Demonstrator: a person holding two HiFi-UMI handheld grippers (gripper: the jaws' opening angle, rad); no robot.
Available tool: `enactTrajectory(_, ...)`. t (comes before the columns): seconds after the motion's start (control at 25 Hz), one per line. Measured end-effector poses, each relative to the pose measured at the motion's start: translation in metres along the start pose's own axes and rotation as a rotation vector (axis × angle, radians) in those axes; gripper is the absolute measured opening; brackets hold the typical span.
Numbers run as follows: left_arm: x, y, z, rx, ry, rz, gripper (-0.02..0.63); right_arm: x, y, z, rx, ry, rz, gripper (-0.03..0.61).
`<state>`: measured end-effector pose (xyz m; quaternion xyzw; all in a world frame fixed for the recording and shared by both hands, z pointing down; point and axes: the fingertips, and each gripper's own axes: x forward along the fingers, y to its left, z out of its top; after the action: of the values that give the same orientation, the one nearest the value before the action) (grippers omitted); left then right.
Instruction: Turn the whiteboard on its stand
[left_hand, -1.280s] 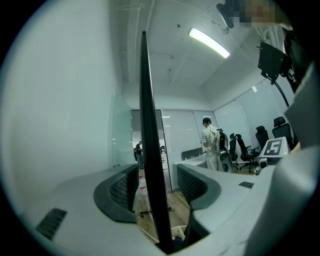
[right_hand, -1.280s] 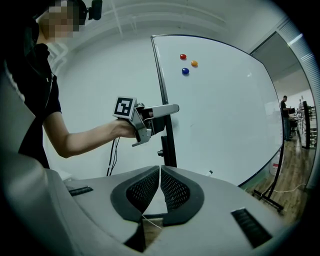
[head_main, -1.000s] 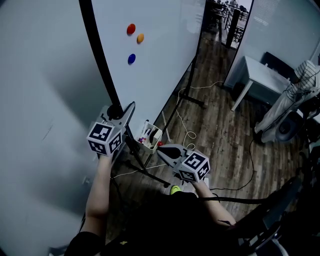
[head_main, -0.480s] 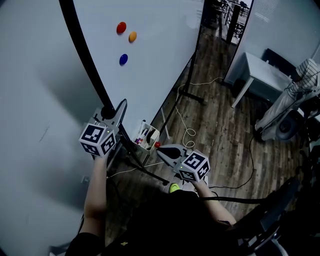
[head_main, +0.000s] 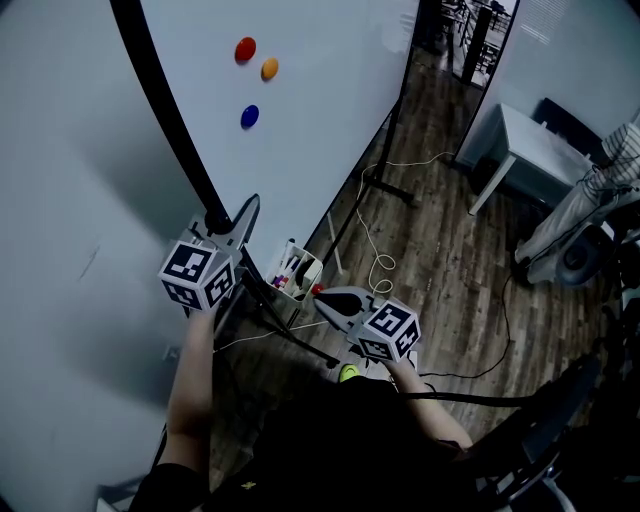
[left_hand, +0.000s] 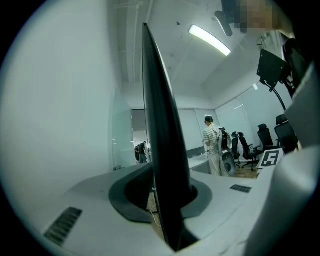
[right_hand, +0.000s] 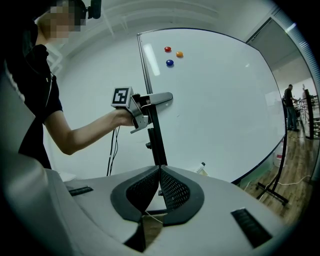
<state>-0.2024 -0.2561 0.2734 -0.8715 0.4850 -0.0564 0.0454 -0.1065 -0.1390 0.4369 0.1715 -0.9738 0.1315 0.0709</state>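
Observation:
The whiteboard (head_main: 320, 90) stands on its wheeled stand (head_main: 385, 190), with red, orange and blue magnets (head_main: 249, 116) on its face. My left gripper (head_main: 232, 222) is shut on the board's black side frame (head_main: 165, 110); its jaws have just been closing on that frame. In the left gripper view the frame (left_hand: 162, 150) runs upright between the pads of my left gripper (left_hand: 167, 195). My right gripper (head_main: 325, 297) hangs lower, in front of the board, shut with nothing in it. The right gripper view shows its tips (right_hand: 159, 172) meeting and the left gripper (right_hand: 165, 98) clamped on the frame (right_hand: 155, 140).
A white holder with markers (head_main: 295, 272) hangs under the board. Cables (head_main: 380, 265) loop over the wooden floor. A white table (head_main: 530, 140) and a person in a striped shirt (head_main: 620, 150) are at the right. A wall lies close behind the board's left edge.
The board's black frame and its magnets have shifted left in the head view, and my left gripper has moved left with the frame. The right gripper has stayed in place.

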Motion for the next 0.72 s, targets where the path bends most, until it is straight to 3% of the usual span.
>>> enactTrajectory(0.72,0.005,0.002,-0.023,-0.019,-0.001,0.011,0.071,0.001,0.002,-0.033,0.011,0.016,-0.015,0.026)
